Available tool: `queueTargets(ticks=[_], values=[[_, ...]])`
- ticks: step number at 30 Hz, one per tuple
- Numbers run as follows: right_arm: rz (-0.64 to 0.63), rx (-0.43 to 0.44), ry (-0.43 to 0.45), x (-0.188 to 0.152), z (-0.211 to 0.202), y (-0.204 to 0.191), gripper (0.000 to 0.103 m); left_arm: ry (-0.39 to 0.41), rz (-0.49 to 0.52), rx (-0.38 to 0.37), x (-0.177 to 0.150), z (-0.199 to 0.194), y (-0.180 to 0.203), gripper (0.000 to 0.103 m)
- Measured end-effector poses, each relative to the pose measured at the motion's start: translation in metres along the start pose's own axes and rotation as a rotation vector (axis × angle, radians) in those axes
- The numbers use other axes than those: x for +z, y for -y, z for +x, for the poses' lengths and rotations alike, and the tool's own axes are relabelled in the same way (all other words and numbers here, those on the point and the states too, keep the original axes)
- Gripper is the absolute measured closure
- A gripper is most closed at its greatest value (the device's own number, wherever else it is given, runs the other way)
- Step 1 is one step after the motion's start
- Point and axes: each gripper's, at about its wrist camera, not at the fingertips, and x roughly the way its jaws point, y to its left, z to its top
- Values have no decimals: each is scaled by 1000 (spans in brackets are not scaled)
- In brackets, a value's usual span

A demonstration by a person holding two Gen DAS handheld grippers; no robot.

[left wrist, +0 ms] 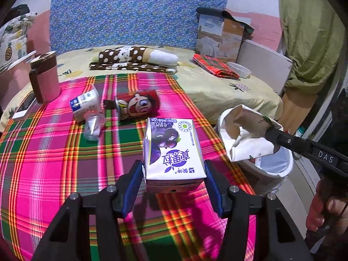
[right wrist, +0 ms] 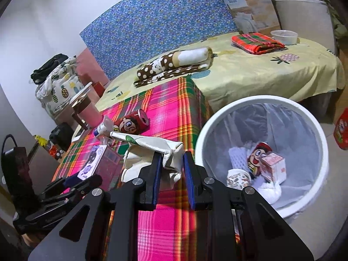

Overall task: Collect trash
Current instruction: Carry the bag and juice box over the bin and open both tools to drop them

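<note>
step: carry both pieces over the white bin (right wrist: 322, 152), release only once clear of the rim | left tongs (left wrist: 174, 181) clamp purple milk carton (left wrist: 174, 150) above plaid tabletop (left wrist: 54, 163), angled down | right tongs (right wrist: 173, 174) pinch crumpled paper bag (right wrist: 152, 150) beside bin, tilted down

Both wrist views are brightly and evenly lit from overhead, colours saturated, almost neon on the plaid cloth (left wrist: 54, 163). Soft shadows fall just beneath the left gripper (left wrist: 174, 178). Strong fisheye bending curves everything far from either gripper, with dark vignette at the corners. Focus is crisp ahead of the fingers; no motion blur
</note>
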Motion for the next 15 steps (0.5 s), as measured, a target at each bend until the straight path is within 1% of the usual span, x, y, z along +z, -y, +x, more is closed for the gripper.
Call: queueTargets(ticks=[15], values=[[34, -70, 29, -3, -19, 25, 80, -8, 78, -65, 10, 11, 45, 45]])
